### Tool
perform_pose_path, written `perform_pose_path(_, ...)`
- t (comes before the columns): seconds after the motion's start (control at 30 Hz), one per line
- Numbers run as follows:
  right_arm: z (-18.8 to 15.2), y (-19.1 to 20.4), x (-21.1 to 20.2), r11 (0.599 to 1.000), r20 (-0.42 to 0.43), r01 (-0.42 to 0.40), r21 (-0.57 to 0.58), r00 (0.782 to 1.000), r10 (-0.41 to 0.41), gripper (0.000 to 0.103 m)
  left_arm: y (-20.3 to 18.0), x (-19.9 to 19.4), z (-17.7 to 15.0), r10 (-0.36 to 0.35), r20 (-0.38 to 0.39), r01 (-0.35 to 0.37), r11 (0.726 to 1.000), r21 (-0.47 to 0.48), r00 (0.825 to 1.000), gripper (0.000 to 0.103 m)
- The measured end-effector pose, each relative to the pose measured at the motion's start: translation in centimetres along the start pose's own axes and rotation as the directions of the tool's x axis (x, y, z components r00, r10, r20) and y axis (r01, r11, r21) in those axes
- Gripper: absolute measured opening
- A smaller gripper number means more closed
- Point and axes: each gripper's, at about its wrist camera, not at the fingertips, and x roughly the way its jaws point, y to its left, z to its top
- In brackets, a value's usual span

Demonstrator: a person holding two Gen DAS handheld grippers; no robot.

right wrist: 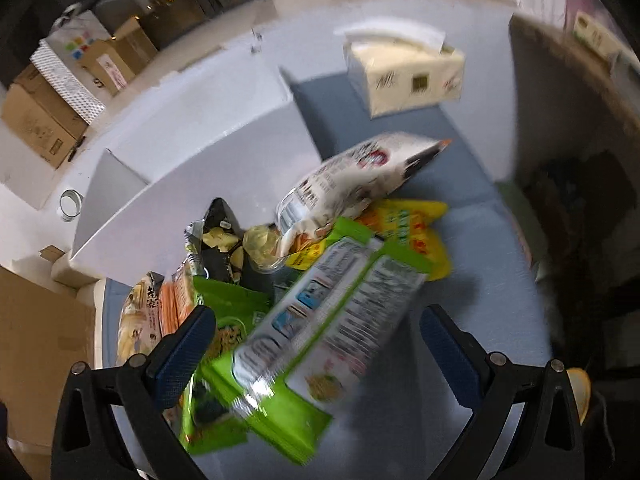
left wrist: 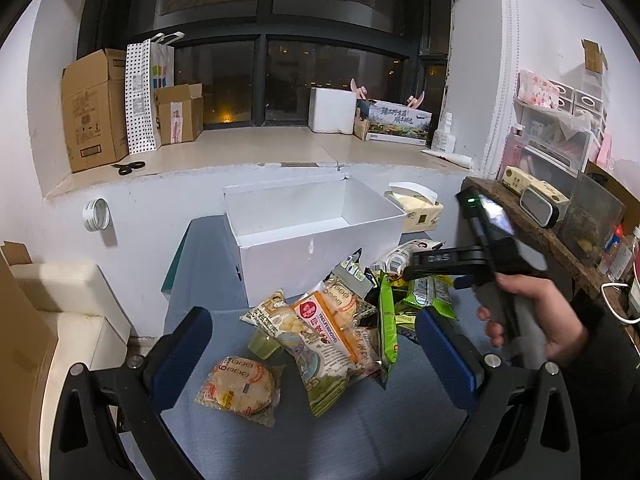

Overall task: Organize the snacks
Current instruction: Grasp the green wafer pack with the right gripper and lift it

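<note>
Sitting at the far side of the blue table (left wrist: 224,432), the white box (left wrist: 316,236) is empty, while the snacks (left wrist: 328,320) lie heaped just in front of it, none packed yet. The left gripper (left wrist: 312,344) hangs over the heap, jaws wide apart and holding nothing. The right gripper (right wrist: 316,344) hovers low above a green packet (right wrist: 320,336), jaws likewise spread. The packets overlap, so closing there could pinch two at once or drag neighbours off the table. A small green cup (left wrist: 262,345) half under the heap could tip.
</note>
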Motion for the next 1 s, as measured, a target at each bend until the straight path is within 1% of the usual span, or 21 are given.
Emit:
perform_pose_path(0.03, 0.3, 0.4, 0.9, 1.000, -0.017, 0.010, 0.003, 1.000, -0.010, 0.103, 0.1, 0.0, -0.1, 0.002, 0.000, -0.002, 1.000, -0.002, 1.000, 0.103)
perform_pose_path(0.1, 0.6, 0.9, 1.9, 0.999, -0.032, 0.050, -0.013, 0.998, -0.050, 0.103, 0.3, 0.0, -0.2, 0.004, -0.002, -0.004, 1.000, -0.004, 1.000, 0.103)
perform_pose_path(0.17, 0.7, 1.2, 2.6, 0.998, -0.041, 0.069, -0.015, 0.997, -0.070, 0.103, 0.5, 0.1, -0.3, 0.008, -0.006, -0.008, 1.000, -0.005, 1.000, 0.103)
perform_pose_path(0.2, 0.7, 1.2, 2.9, 0.997, -0.045, 0.078, -0.019, 0.996, -0.078, 0.101, 0.5, 0.2, -0.4, 0.010, -0.007, -0.010, 1.000, -0.007, 1.000, 0.103)
perform_pose_path(0.27, 0.6, 1.3, 3.1, 0.994, -0.051, 0.103, -0.031, 0.993, -0.104, 0.078, 0.6, 0.3, -0.4, 0.009, -0.011, -0.009, 1.000, -0.011, 1.000, 0.103)
perform_pose_path(0.33, 0.5, 1.1, 3.3, 0.994, -0.062, 0.105, -0.037, 0.992, -0.107, 0.078, 0.6, 0.5, -0.4, 0.008, -0.016, -0.008, 1.000, -0.012, 1.000, 0.103)
perform_pose_path(0.43, 0.5, 0.2, 2.6, 0.998, -0.043, 0.055, -0.013, 0.998, -0.055, 0.077, 0.3, 0.9, -0.5, 0.011, -0.021, -0.011, 1.000, 0.002, 1.000, 0.103)
perform_pose_path(0.53, 0.1, -0.8, 0.1, 1.000, 0.019, -0.012, -0.004, 1.000, 0.012, 0.076, -0.3, 1.5, -0.7, 0.005, -0.032, -0.004, 1.000, 0.027, 0.999, 0.103)
perform_pose_path(0.57, 0.0, -1.0, -0.7, 0.999, 0.028, -0.032, -0.001, 0.999, 0.032, 0.074, -0.5, 1.8, -0.7, -0.001, -0.038, 0.002, 0.999, 0.035, 0.999, 0.103)
perform_pose_path(0.7, -0.9, -2.9, -3.7, 0.994, 0.079, -0.113, 0.011, 0.991, 0.112, 0.074, -2.5, 4.0, -0.9, -0.019, -0.079, 0.027, 0.995, 0.099, 0.997, 0.103)
perform_pose_path(0.77, -1.4, -3.7, -4.9, 0.991, 0.113, -0.135, 0.010, 0.985, 0.133, 0.073, -3.8, 5.6, -1.0, -0.032, -0.105, 0.046, 0.990, 0.135, 0.994, 0.103)
perform_pose_path(0.83, -2.0, -4.3, -7.0, 0.982, 0.185, -0.191, -0.014, 0.964, 0.190, 0.073, -4.9, 7.1, -1.1, -0.046, -0.135, 0.067, 0.985, 0.158, 0.990, 0.103)
perform_pose_path(0.9, -2.9, -4.8, -9.0, 0.972, 0.235, -0.232, -0.041, 0.943, 0.235, 0.073, -5.8, 8.9, -1.2, -0.060, -0.168, 0.089, 0.981, 0.173, 0.984, 0.103)
perform_pose_path(0.93, -3.3, -5.0, -9.8, 0.969, 0.253, -0.245, -0.043, 0.935, 0.248, 0.073, -6.5, 10.1, -1.3, -0.063, -0.197, 0.100, 0.978, 0.181, 0.978, 0.103)
perform_pose_path(0.97, -3.8, -5.4, -10.7, 0.964, 0.280, -0.261, -0.049, 0.923, 0.265, 0.073, -6.8, 10.8, -1.4, -0.064, -0.210, 0.104, 0.977, 0.185, 0.976, 0.103)
perform_pose_path(1.0, -4.2, -5.7, -11.6, 0.960, 0.303, -0.273, -0.060, 0.912, 0.278, 0.073, -7.3, 12.0, -1.6, -0.074, -0.235, 0.119, 0.976, 0.184, 0.969, 0.103)
